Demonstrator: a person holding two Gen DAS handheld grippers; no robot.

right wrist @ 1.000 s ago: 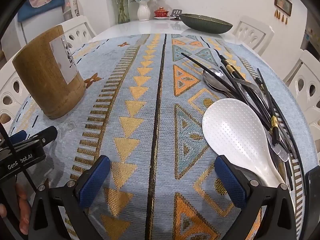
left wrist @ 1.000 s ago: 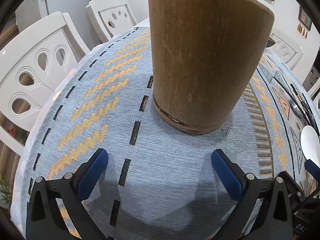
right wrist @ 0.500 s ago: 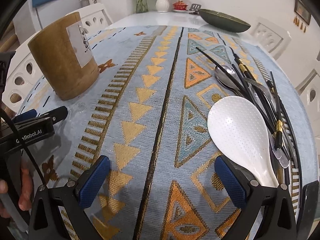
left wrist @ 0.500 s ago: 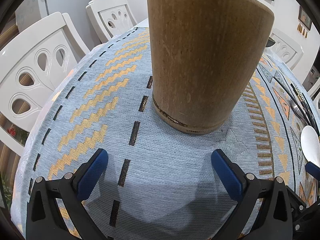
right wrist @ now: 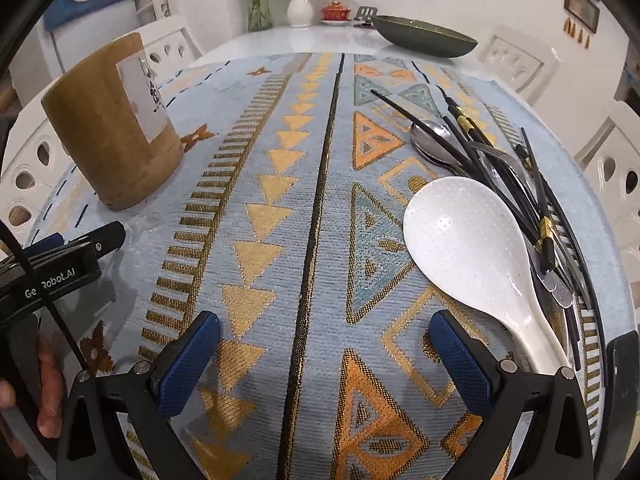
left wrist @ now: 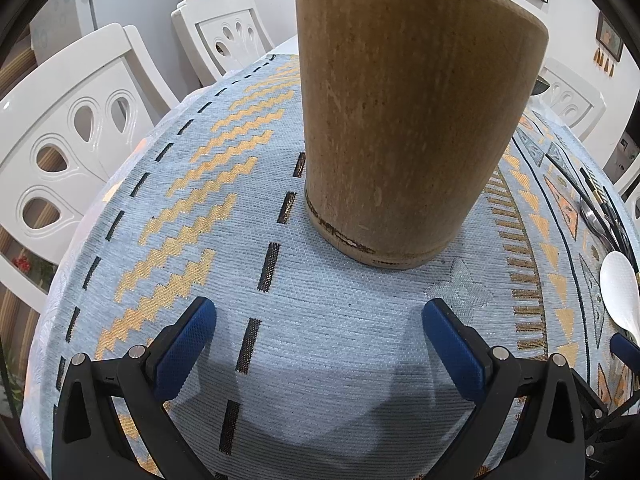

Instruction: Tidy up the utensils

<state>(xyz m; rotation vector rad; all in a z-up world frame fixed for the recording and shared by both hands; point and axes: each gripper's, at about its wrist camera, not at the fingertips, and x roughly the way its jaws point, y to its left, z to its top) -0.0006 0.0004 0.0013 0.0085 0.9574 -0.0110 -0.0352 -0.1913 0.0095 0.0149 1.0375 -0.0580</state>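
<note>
Left gripper: fingers spread wide, holding nothing, poised over the patterned cloth on the bench. The wooden utensil holder stands upright straight ahead of these fingers, apart from them.

Right gripper: fingers likewise wide apart and empty. The white rice paddle lies just ahead of the right-hand finger, its handle passing close beside it. Black chopsticks and metal spoons are heaped beyond the paddle.
</note>
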